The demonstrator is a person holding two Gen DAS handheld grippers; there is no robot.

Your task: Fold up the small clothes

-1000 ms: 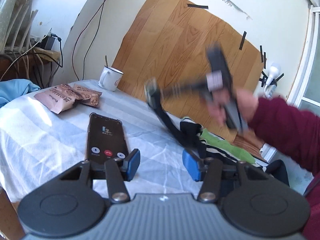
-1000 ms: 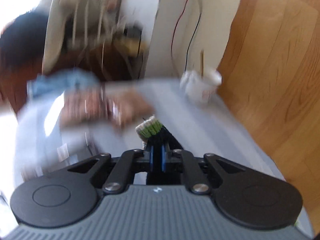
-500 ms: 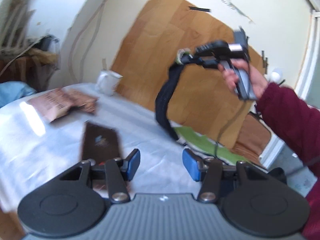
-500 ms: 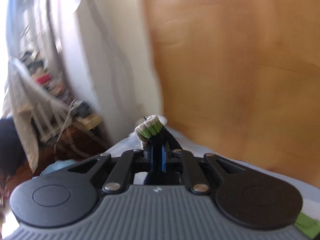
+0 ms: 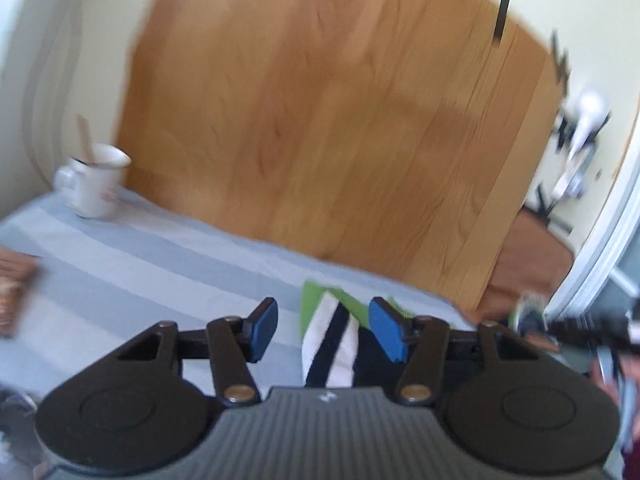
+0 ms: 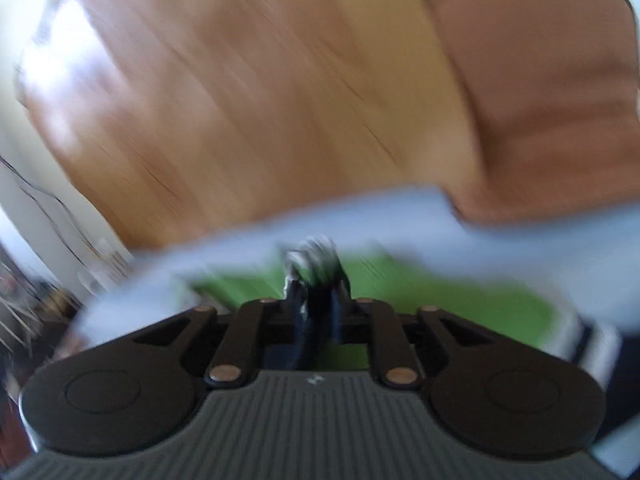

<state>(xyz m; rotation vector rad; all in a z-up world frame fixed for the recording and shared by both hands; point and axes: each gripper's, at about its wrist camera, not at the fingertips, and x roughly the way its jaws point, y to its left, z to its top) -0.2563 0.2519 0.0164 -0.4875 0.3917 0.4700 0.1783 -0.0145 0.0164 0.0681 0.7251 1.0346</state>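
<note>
My left gripper [image 5: 326, 332] stands open just above the table, its blue pads [image 5: 264, 328] on either side of a green, white and dark striped garment [image 5: 332, 344] without touching it. The right gripper [image 6: 318, 300] is low over the same green garment [image 6: 440, 292]. Its jaws are opening, and a dark sock with a white and green cuff [image 6: 316, 252] is still between them. Both views are blurred. In the left wrist view the right gripper [image 5: 560, 326] is a smear at the far right edge.
A white mug [image 5: 94, 186] with a wooden stick stands at the back left on the pale striped tablecloth [image 5: 160, 264]. A snack packet [image 5: 12, 288] lies at the left edge. A wood-pattern sheet [image 5: 320, 120] covers the wall behind the table.
Both grippers swung right. The right one rolled and came down with the sock from mid-air to just over the green garment, and its jaws parted. The phone left the left wrist view.
</note>
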